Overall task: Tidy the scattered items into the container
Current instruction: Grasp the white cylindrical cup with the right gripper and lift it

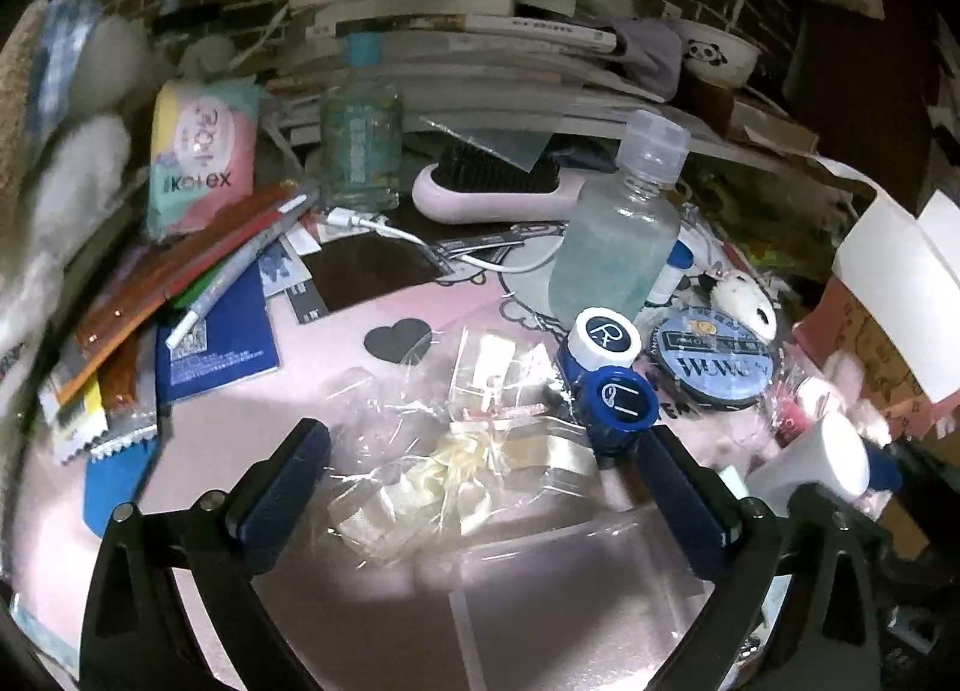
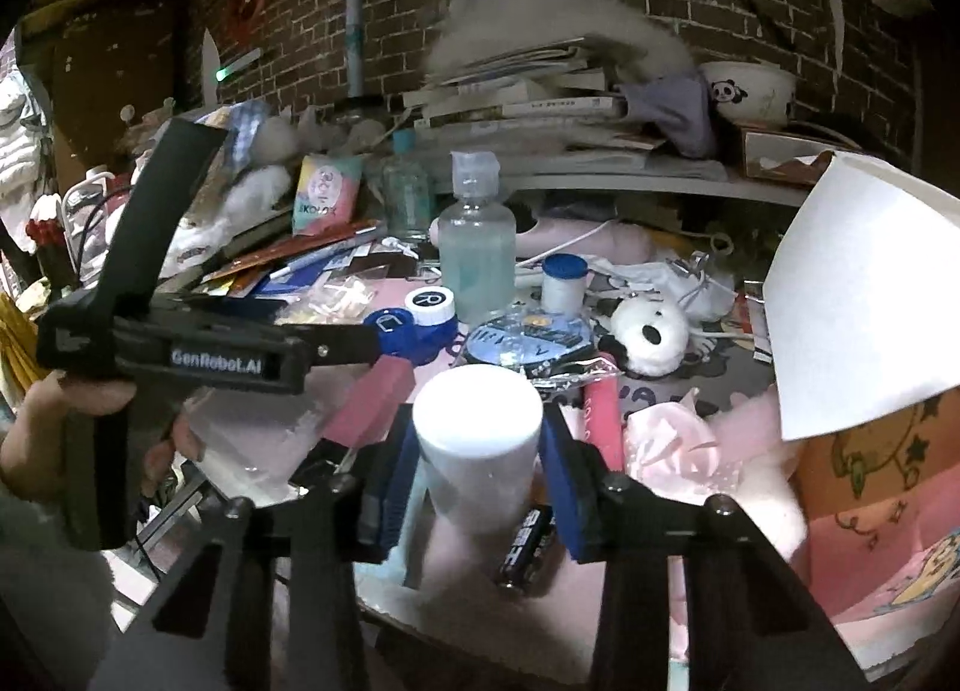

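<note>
Two grippers work over a cluttered pink desk: the right gripper (image 2: 477, 481) pinches a white cylindrical bottle (image 2: 477, 439) between its blue pads, while the left gripper (image 1: 480, 487) stands spread around cellophane packets (image 1: 456, 469); a clear container (image 1: 570, 583) lies nearest, a blue lens case (image 1: 606, 373) farther right

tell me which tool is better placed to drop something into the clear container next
Right. The right tool is already shut on the white bottle, close beside the clear container. The left tool is open and empty, over the cellophane bag.
</note>
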A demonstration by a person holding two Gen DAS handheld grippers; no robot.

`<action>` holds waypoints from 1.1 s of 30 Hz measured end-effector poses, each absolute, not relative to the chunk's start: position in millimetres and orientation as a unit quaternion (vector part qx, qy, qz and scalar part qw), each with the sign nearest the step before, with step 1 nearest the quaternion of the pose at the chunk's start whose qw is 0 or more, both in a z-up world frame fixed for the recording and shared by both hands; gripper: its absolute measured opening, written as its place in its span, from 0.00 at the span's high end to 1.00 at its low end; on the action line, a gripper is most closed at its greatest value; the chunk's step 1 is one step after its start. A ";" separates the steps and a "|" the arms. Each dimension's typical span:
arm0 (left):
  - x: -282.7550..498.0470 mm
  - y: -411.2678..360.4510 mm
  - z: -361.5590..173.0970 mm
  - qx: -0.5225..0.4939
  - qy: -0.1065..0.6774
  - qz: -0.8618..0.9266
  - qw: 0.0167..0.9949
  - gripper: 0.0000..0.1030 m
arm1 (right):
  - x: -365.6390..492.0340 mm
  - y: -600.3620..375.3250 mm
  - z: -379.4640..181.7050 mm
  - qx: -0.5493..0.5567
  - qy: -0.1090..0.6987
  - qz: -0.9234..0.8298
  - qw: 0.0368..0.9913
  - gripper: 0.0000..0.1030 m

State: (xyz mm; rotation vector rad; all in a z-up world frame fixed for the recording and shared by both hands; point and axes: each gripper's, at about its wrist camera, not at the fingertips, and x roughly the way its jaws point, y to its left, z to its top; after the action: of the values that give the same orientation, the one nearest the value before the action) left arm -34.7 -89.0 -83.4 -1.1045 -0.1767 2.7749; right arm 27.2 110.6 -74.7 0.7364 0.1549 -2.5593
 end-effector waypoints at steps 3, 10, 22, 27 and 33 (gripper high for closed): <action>-32.4 -89.8 -84.8 -0.355 -0.063 0.930 0.071 0.00 | 26.3 109.8 -75.2 0.265 0.057 -0.934 0.234 0.64; -34.7 -90.0 -83.8 -0.359 -0.064 0.928 0.070 0.00 | 24.6 110.8 -76.4 0.268 0.055 -0.932 0.236 0.64; -34.4 -90.2 -86.0 -0.352 -0.065 0.931 0.070 0.00 | 31.8 112.4 -54.5 0.246 0.054 -0.938 0.238 0.65; -33.6 -90.3 -86.2 -0.350 -0.065 0.932 0.070 0.00 | 37.4 114.3 -31.4 0.235 0.050 -0.938 0.251 0.65; -33.3 -90.1 -85.9 -0.350 -0.065 0.932 0.070 0.00 | 43.1 122.1 -3.0 0.236 0.003 -0.923 0.303 0.65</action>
State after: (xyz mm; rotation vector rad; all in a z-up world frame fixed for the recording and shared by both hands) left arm -33.3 -90.1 -85.9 -1.0529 -0.1956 2.8037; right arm 43.1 122.1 -3.0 0.6254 0.0085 -2.4466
